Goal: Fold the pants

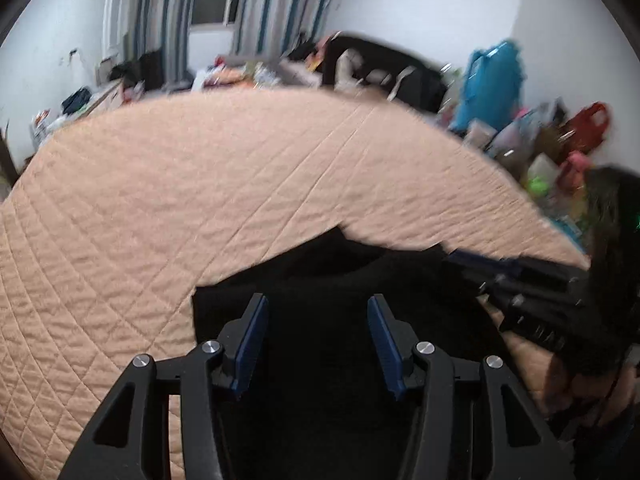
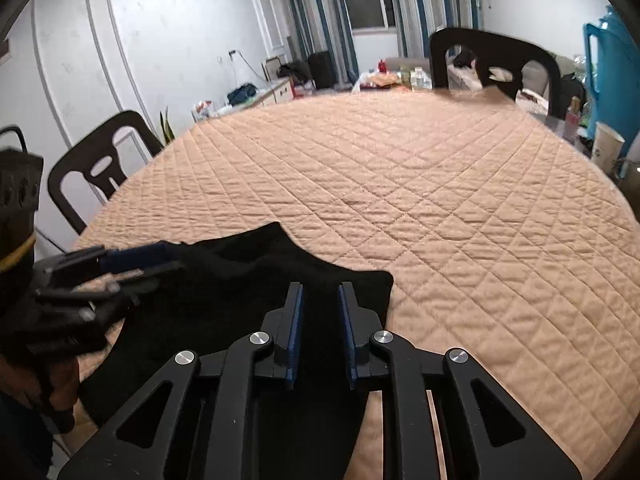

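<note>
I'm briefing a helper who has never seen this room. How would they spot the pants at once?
Find the big table under the peach quilted cover. At its near edge, under the two grippers, lie the black pants, a flat dark cloth. Nothing else lies on the cover, and unlike the black chairs around the table they are soft and flat.

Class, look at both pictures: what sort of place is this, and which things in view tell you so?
Probably a lived-in home room: curtains at a window, chairs around a table under a quilted cover, and household clutter along the wall.
</note>
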Demonstrator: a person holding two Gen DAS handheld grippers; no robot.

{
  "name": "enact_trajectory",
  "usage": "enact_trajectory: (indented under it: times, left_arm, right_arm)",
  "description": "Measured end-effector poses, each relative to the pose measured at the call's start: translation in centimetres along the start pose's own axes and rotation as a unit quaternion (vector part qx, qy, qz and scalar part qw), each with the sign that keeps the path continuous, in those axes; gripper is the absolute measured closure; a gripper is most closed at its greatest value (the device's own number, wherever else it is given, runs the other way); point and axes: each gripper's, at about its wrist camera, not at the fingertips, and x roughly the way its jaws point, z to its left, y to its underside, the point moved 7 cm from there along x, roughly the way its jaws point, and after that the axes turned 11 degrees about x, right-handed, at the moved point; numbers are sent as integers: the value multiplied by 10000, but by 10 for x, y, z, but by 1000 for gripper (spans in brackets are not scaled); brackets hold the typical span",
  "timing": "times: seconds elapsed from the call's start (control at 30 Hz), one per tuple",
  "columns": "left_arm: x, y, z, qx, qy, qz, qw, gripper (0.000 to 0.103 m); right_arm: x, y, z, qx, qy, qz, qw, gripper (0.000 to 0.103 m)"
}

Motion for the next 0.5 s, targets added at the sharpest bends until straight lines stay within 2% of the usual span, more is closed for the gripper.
enact_trajectory:
  times: [0.03, 0.1, 0.17, 0.3, 0.5]
  left_arm:
    - [1, 4, 5, 31, -185, -41, 9998, 49]
    - [1, 9, 11, 21, -391, -88, 9992, 48]
    - [-2, 13, 13, -117, -338, -192, 9992, 48]
    - [-1, 14, 11, -28, -481, -197, 9986, 48]
    - [-11, 16, 16, -204, -268, -224, 9992, 48]
  right_arm:
    - [8, 1, -3, 25, 65, 111, 9999, 85]
    - [20, 3, -11, 56, 153, 162, 9997, 97]
    - [19, 3, -15, 101, 114, 84, 9998, 98]
    - [15, 6, -13, 53, 219, 65, 9997, 98]
    - [4, 6, -17, 227, 118, -5, 9997, 95]
